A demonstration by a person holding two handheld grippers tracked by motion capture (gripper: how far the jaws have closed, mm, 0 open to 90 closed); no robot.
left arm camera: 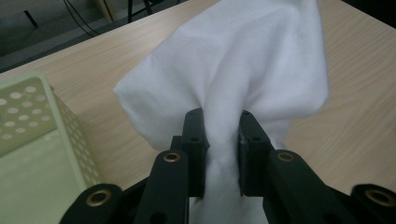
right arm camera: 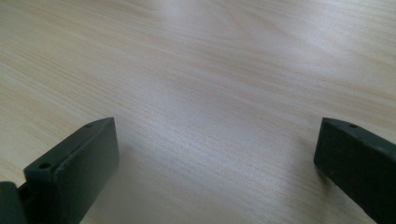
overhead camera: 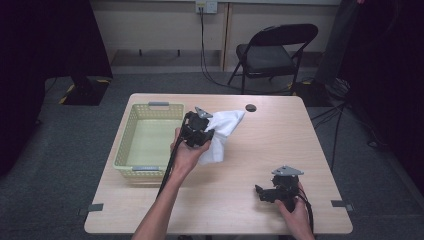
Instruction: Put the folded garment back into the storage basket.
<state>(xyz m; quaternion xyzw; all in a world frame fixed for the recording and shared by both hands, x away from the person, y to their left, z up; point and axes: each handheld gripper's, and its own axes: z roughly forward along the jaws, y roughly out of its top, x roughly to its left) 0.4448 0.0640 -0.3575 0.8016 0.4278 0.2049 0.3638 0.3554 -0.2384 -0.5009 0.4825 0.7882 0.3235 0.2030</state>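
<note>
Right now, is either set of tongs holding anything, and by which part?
The left tongs are shut on a bunched fold of the white cloth, lifted beside the basket. The right tongs are open, holding nothing.

Each black hand-held gripper [overhead camera: 198, 131] [overhead camera: 264, 193] carried a grey three-cornered plate, brass-ringed screw holes and a trailing black cable; forearms were unsleeved.

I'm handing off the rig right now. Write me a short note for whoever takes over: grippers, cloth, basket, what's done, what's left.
Left gripper: shut on the white cloth, bunched between its jaws and lifted beside the basket.
Right gripper: open, nothing between its jaws, low over bare table at the near right.
Done: cloth gripped and raised.
Left, most likely: carry it over the basket and release; the part of the basket in view looks empty.
</note>
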